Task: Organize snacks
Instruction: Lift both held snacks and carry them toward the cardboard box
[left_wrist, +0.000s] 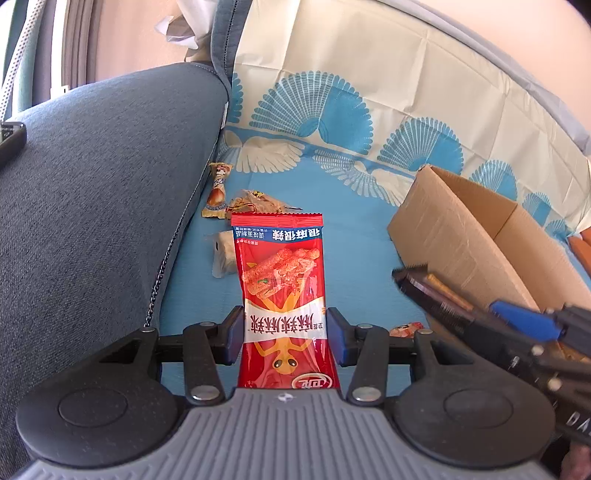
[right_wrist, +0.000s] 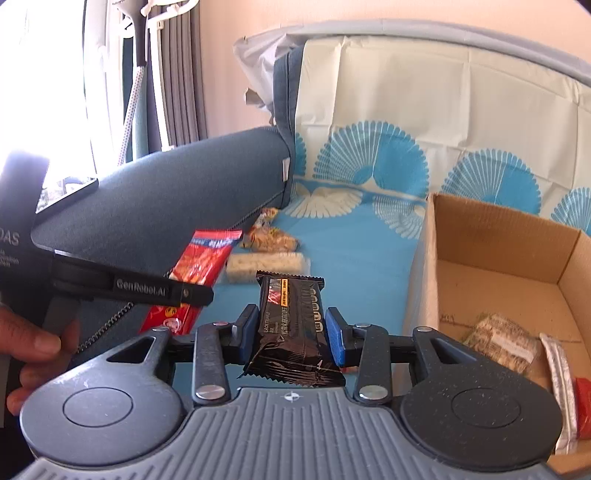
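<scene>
My left gripper (left_wrist: 285, 334) is shut on a red snack packet (left_wrist: 282, 280), which stands up between the blue pads above the blue cloth. The same red snack packet (right_wrist: 199, 273) shows at the left of the right wrist view, behind the left gripper's black finger. A black snack bar (right_wrist: 291, 325) is clamped between the pads of my right gripper (right_wrist: 291, 334), left of the open cardboard box (right_wrist: 498, 236). In the left wrist view that black snack bar (left_wrist: 428, 288) pokes in from the right, in front of the cardboard box (left_wrist: 447, 229).
Loose snacks lie by the grey-blue cushion (left_wrist: 96, 192): a brown wrapped candy (left_wrist: 218, 190), a yellowish packet (left_wrist: 255, 201) and a pale bar (left_wrist: 223, 253). The box holds a few snacks (right_wrist: 506, 341). A small red-and-white wrapper (left_wrist: 406, 328) lies on the cloth. A hand (right_wrist: 33, 350) grips the left gripper's handle.
</scene>
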